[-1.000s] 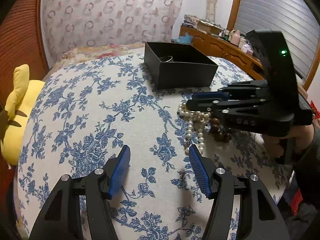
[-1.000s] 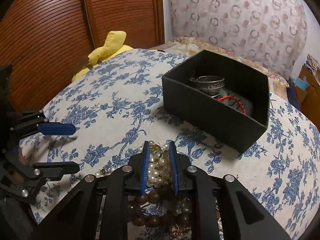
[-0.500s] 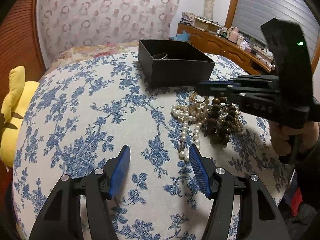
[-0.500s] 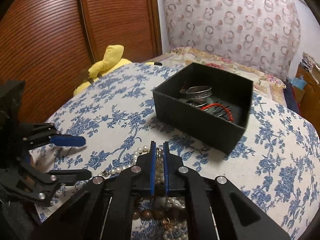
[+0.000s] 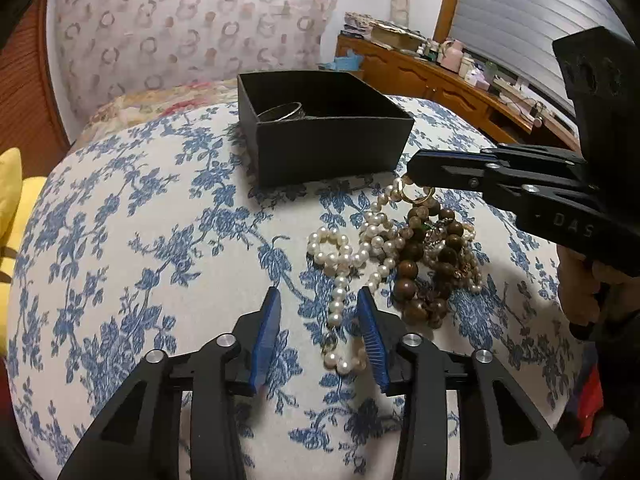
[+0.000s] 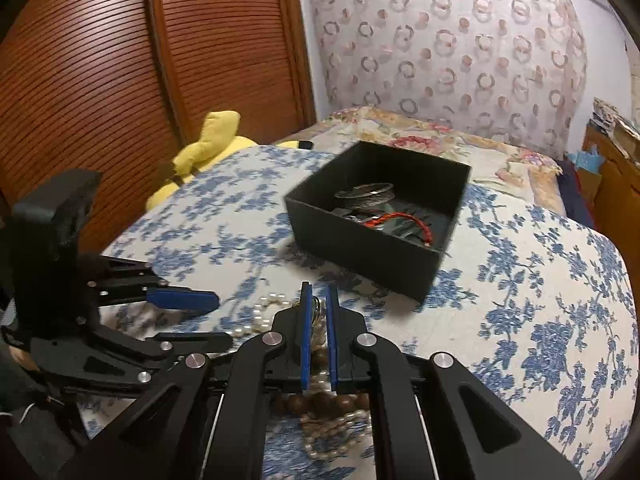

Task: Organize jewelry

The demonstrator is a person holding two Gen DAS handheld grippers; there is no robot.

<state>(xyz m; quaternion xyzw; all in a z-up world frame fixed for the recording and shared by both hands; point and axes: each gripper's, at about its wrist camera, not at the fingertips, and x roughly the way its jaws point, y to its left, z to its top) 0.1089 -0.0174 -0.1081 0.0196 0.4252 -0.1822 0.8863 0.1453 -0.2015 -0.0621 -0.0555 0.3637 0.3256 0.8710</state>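
Now the right tool (image 5: 416, 168) pinches a gold ring (image 5: 416, 196) at the jewelry pile's far edge, near the black box (image 5: 328, 148); the left tool (image 5: 318, 336) gapes around the pearl strand (image 5: 340, 280).

This is a bedroom in a home. A bed (image 6: 532, 280) spread with a blue floral cover fills the middle, with a flowered quilt (image 6: 440, 136) at its far end and a yellow plush toy (image 6: 208, 148) at its side. Slatted wooden wardrobe doors (image 6: 140, 60) line one wall, a ring-patterned curtain (image 6: 440, 40) hangs behind, and a cluttered wooden dresser (image 5: 440, 76) stands beneath a window blind (image 5: 532, 12).
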